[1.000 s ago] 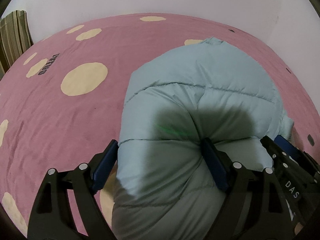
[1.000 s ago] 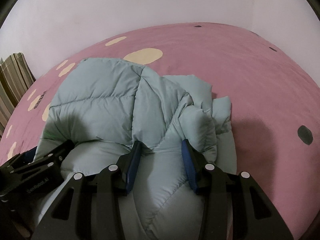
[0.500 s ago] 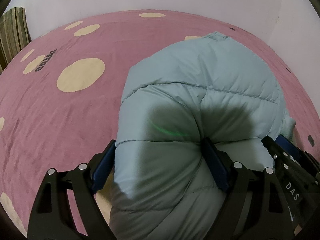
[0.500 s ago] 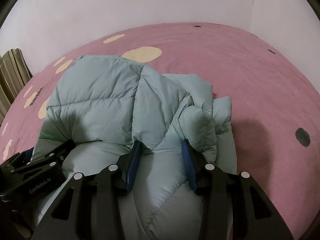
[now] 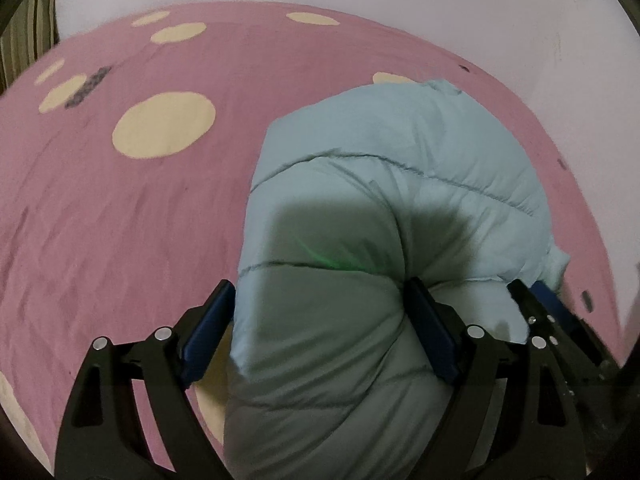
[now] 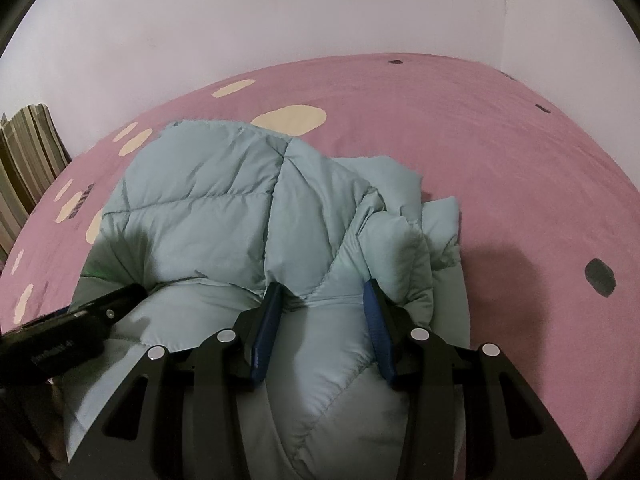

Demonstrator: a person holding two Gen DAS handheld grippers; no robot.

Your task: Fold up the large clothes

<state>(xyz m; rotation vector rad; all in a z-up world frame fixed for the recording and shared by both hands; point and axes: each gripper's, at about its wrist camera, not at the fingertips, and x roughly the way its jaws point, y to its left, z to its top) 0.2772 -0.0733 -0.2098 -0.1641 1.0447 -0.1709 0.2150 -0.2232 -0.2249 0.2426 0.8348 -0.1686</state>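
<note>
The puffy pale-blue quilted jacket (image 5: 392, 184) bulks up mid-bed; the pink dotted bedspread (image 5: 120, 208) lies bare to its left and right. White walls (image 6: 280, 20) close off the far side.

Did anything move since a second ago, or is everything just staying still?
Almost nothing moved. The left gripper tipped a little, so the spotted sheet looks slightly shifted in its view. Nothing was grabbed or dropped. Both the left and the right gripper still squeeze the puffy jacket, which lies bunched in the same place.
</note>
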